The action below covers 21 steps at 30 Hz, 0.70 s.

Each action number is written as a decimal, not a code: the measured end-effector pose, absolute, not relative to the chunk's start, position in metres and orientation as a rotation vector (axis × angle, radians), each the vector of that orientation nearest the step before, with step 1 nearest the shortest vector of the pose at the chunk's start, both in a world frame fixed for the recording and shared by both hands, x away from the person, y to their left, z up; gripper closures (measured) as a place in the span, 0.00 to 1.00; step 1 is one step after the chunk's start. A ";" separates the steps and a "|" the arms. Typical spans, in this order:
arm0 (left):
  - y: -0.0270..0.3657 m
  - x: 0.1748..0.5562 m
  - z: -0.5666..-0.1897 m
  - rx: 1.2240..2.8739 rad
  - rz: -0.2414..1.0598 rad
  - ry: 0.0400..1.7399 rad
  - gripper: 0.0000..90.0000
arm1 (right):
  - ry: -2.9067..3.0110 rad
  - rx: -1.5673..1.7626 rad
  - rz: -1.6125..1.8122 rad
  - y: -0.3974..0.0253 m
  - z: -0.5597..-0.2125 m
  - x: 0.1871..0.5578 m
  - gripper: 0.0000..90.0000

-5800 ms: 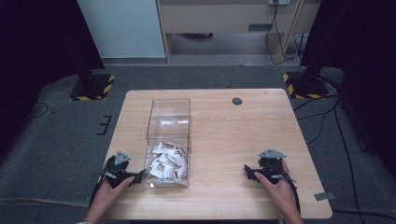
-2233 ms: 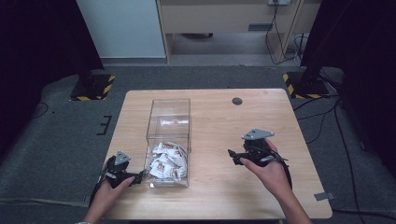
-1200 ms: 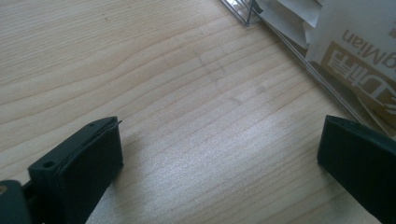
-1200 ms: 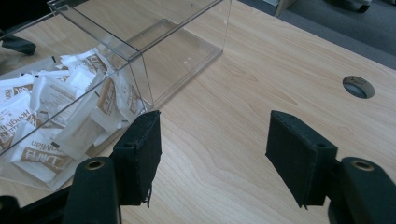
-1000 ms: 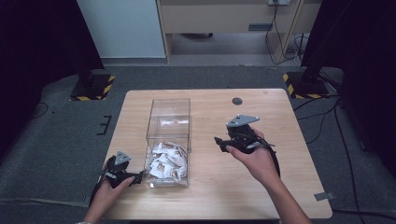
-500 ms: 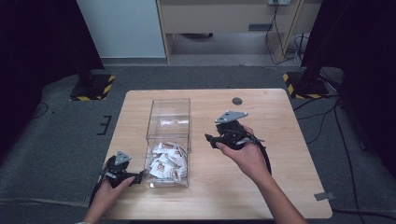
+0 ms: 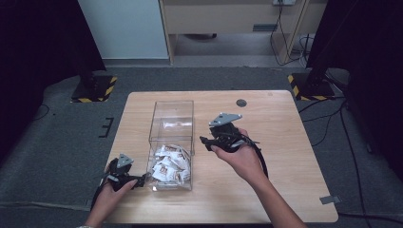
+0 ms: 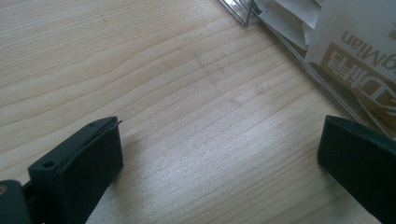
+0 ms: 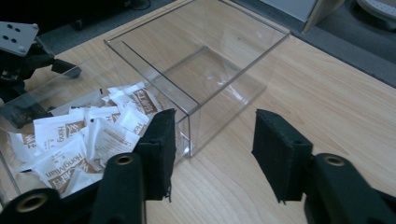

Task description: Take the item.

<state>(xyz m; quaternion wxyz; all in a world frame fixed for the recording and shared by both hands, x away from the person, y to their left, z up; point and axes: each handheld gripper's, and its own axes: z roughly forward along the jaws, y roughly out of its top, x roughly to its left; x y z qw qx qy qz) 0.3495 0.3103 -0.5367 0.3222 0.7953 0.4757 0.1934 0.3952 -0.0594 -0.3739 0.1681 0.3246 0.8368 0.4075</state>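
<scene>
A clear plastic box (image 7: 171,110) with two compartments stands on the wooden table (image 7: 280,123). Its near compartment holds several white sachets (image 7: 168,166) with brown print; the far compartment (image 9: 219,70) looks empty. My left gripper (image 7: 140,179) rests on the table just left of the box's near corner, its jaws wide open over bare wood (image 8: 219,140). My right gripper (image 7: 205,141) hovers just right of the box, pointing at it. It is open with nothing between its jaws (image 9: 215,130), and the sachets (image 9: 84,135) lie ahead to its left.
A small dark round disc (image 7: 241,102) is set in the table near the far edge. Bare wood stretches right of the box. Dark stands with yellow-black striped bases (image 7: 311,88) sit on the grey floor beyond the table.
My right gripper has lifted from the table's front right and travelled left and away, up to the box's right side. The left gripper has stayed put.
</scene>
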 end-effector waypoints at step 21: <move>0.310 0.350 -0.537 2.089 0.507 1.247 0.00 | 2.506 0.759 1.163 0.002 -0.393 0.382 0.72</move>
